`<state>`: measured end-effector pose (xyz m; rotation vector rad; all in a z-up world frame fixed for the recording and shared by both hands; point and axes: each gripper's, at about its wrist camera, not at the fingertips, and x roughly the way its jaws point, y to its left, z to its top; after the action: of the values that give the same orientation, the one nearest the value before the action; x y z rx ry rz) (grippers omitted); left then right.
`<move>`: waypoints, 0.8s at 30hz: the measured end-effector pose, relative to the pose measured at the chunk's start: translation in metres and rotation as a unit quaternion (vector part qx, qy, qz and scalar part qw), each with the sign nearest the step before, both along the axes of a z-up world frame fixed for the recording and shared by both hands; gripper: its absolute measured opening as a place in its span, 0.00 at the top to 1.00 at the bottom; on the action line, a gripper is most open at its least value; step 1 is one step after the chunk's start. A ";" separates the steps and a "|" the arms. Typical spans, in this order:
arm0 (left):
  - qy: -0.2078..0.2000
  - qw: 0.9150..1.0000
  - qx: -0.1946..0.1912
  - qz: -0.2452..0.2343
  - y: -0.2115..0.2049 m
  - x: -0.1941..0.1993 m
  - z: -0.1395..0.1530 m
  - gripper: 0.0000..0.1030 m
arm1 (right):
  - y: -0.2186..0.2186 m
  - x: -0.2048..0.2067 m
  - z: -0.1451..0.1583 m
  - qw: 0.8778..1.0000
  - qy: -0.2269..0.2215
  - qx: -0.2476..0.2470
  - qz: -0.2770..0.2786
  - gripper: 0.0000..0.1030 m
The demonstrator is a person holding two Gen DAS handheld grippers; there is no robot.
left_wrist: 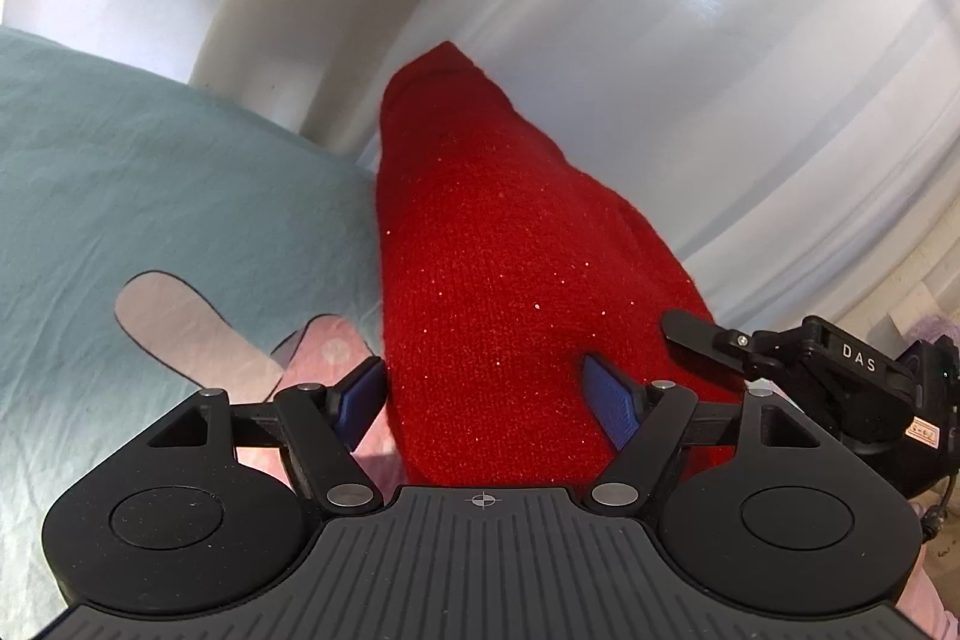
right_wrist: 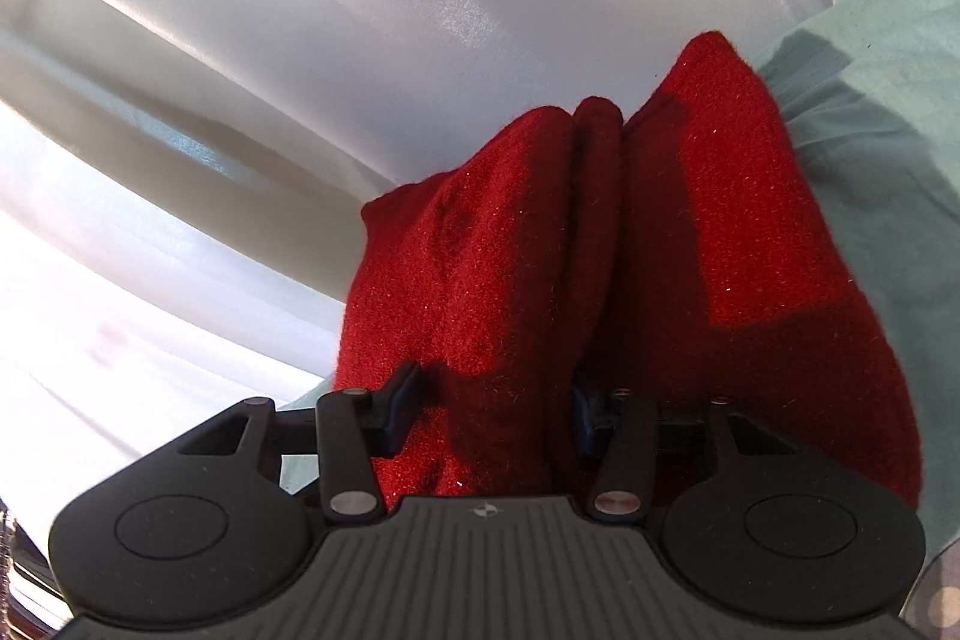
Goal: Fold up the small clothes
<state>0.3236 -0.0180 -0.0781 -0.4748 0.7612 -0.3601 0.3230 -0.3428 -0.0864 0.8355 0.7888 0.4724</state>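
A red knitted garment fills the middle of the left wrist view, reaching forward from between my left gripper's blue pads, which are closed on it. In the right wrist view the same red garment hangs in bunched folds, and my right gripper is shut on a fold of it. My right gripper also shows at the right edge of the left wrist view, touching the red cloth. The garment's lower part is hidden behind both gripper bodies.
A pale green bedsheet lies to the left, and it also shows in the right wrist view at the right. White curtains hang behind. A pink patterned cloth and a pale grey piece lie on the sheet.
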 end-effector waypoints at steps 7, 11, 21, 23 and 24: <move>-0.020 0.999 0.041 0.013 0.001 -0.018 0.020 0.26 | 0.036 -0.003 0.036 0.988 -0.052 -0.144 0.009 0.78; -0.051 0.996 0.068 0.002 -0.003 -0.043 0.041 0.26 | 0.060 -0.032 0.090 0.936 -0.179 -0.303 -0.023 0.79; -0.026 0.987 0.135 -0.085 -0.057 -0.060 0.015 0.25 | 0.027 -0.040 0.033 0.869 -0.144 -0.467 -0.068 0.78; -0.022 0.984 0.160 -0.078 -0.058 -0.059 0.006 0.25 | 0.022 -0.044 0.041 0.875 -0.142 -0.458 -0.070 0.73; -0.014 0.984 0.164 -0.071 -0.057 -0.058 0.003 0.25 | 0.021 -0.049 0.048 0.881 -0.137 -0.446 -0.078 0.65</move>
<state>0.2661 -0.0749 -0.0749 -0.1046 0.8112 -0.3645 0.2738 -0.3222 -0.0388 -0.0382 0.5715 0.0413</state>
